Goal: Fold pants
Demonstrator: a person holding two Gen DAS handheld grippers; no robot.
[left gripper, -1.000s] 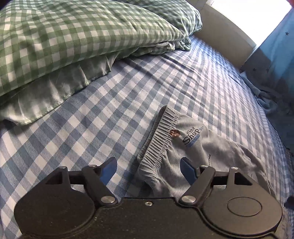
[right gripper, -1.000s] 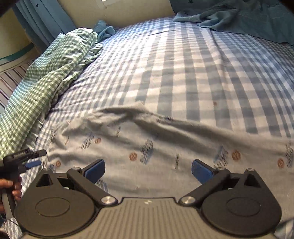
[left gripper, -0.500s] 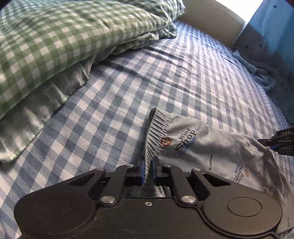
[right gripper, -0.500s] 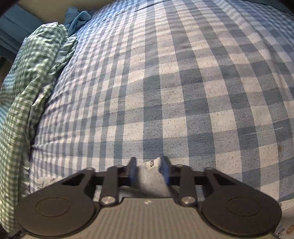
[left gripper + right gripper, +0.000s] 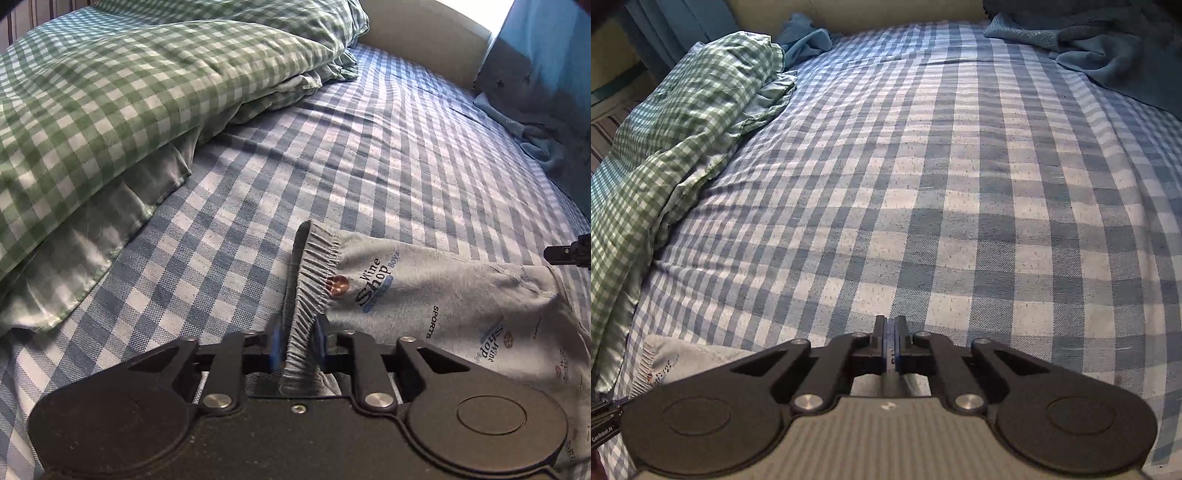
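Item: grey pants (image 5: 443,295), lying flat on the checked bed sheet (image 5: 369,155). We are holding the elastic waistband (image 5: 314,280) in our left gripper (image 5: 298,341); its jaws have just been easing wider, yet the band is running between the pads toward twelve o'clock. The long axis is trailing off toward three o'clock. Our right gripper (image 5: 891,341) is clenching a sliver of grey cloth, the nearer hand for the leg end. Green checked pillow (image 5: 129,92) is sitting at ten o'clock.

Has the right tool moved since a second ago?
Yes. The right tool has swung away from the blue blanket, now far off across the checked sheet, and closed on a thin bit of the grey pants.
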